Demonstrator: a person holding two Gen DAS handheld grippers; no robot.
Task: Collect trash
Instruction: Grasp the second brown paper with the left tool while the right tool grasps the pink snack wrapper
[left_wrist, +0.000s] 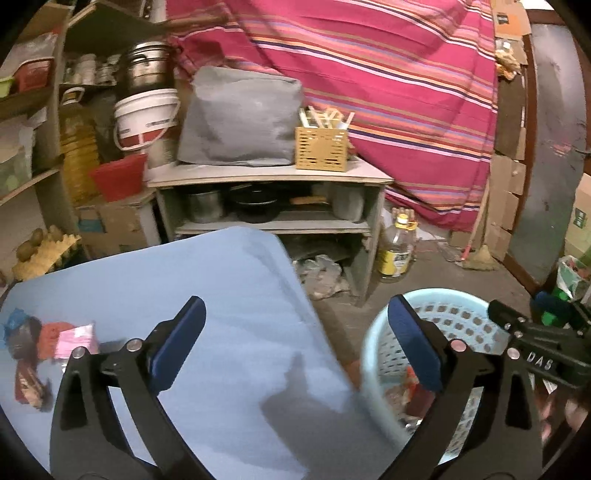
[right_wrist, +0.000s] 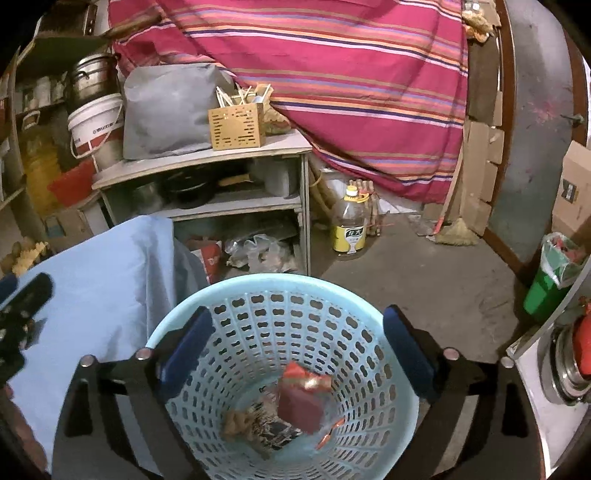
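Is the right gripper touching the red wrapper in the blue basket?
Apart. In the right wrist view the right gripper hangs open above the basket; the red wrapper is down inside it, clear of both jaws.

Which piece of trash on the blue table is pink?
The small flat pink wrapper at the right end of the pile on the blue table. Beside it lie an orange piece and a dark brown wrapper.
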